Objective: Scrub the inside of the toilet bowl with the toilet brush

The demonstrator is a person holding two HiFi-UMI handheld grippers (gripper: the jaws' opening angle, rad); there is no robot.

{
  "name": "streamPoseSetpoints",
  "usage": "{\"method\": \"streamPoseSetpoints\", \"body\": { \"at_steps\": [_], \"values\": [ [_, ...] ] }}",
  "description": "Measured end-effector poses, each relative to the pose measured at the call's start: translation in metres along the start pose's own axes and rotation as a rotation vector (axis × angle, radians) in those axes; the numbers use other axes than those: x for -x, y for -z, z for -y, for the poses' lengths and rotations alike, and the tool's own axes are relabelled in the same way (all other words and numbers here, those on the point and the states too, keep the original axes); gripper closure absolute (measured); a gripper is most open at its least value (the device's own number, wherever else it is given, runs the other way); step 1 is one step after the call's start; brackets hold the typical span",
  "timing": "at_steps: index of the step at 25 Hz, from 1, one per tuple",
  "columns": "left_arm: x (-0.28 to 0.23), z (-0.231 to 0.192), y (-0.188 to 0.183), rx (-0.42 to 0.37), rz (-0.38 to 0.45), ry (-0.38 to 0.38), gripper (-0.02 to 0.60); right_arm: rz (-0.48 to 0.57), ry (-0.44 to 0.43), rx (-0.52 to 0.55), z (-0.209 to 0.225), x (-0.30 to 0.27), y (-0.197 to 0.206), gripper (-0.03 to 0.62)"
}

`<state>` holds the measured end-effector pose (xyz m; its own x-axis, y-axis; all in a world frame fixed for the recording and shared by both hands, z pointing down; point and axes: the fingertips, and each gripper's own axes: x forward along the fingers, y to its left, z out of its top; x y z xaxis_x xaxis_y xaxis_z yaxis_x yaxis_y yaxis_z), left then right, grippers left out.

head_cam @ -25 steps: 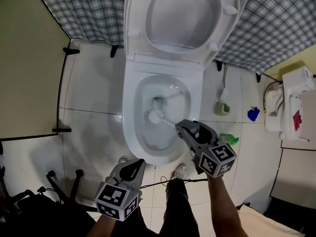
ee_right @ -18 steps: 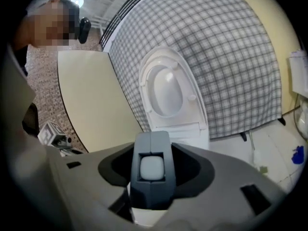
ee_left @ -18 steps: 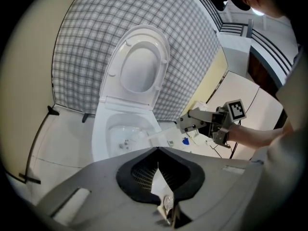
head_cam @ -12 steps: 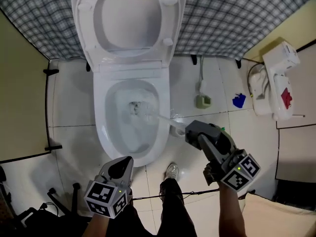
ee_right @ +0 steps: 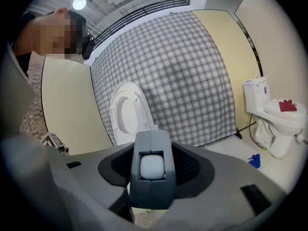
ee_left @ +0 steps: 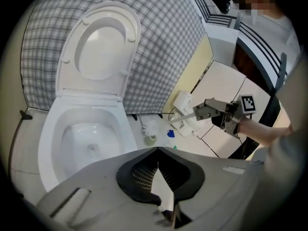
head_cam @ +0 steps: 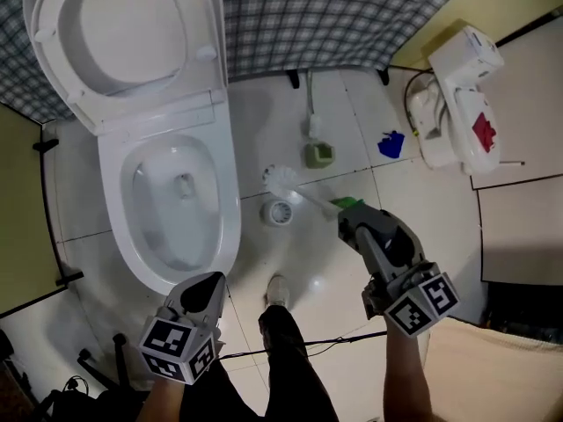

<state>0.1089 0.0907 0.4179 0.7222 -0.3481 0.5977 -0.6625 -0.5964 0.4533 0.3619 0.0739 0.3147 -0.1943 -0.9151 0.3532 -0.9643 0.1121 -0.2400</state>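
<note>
The white toilet (head_cam: 224,227) stands at the left with its lid (head_cam: 123,38) raised and its bowl (head_cam: 171,196) holding nothing but water. My right gripper (head_cam: 346,221) is shut on the handle of the toilet brush (head_cam: 281,179). The bristle head hangs over the floor tiles, just above the round brush holder (head_cam: 279,211) beside the toilet. The handle's pale end (ee_right: 152,167) sits clamped between the right jaws. My left gripper (head_cam: 209,287) hovers at the toilet's front rim, jaws together and holding nothing. From the left gripper view I see the bowl (ee_left: 86,138) and the right gripper (ee_left: 216,112).
A plaid curtain (head_cam: 352,16) lines the back wall. A small green pot (head_cam: 318,154) and a blue scrap (head_cam: 391,143) lie on the floor. Another white toilet (head_cam: 457,95) stands at the right. A person's shoe (head_cam: 277,290) and a cable (head_cam: 325,341) are below.
The brush has come up out of the bowl and swung right over the floor above its holder. The right gripper moved right with it, and the head view panned right.
</note>
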Motion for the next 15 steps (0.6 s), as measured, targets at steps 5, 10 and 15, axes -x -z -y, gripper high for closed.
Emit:
{"method": "streamPoseSetpoints", "body": {
  "at_steps": [5,10,15],
  "values": [
    [-0.023,0.01,0.004,-0.006,-0.005,0.028,0.588,-0.182,0.071,0.098,0.034,-0.038,0.092,0.375],
    [-0.03,0.005,0.004,-0.062,-0.005,0.056,0.588,-0.33,0.094,0.118,0.047,-0.078,0.174,0.375],
    [-0.038,-0.006,0.017,-0.064,-0.021,0.048,0.588,-0.433,0.135,0.146,0.063,-0.096,0.221,0.375]
  ]
}}
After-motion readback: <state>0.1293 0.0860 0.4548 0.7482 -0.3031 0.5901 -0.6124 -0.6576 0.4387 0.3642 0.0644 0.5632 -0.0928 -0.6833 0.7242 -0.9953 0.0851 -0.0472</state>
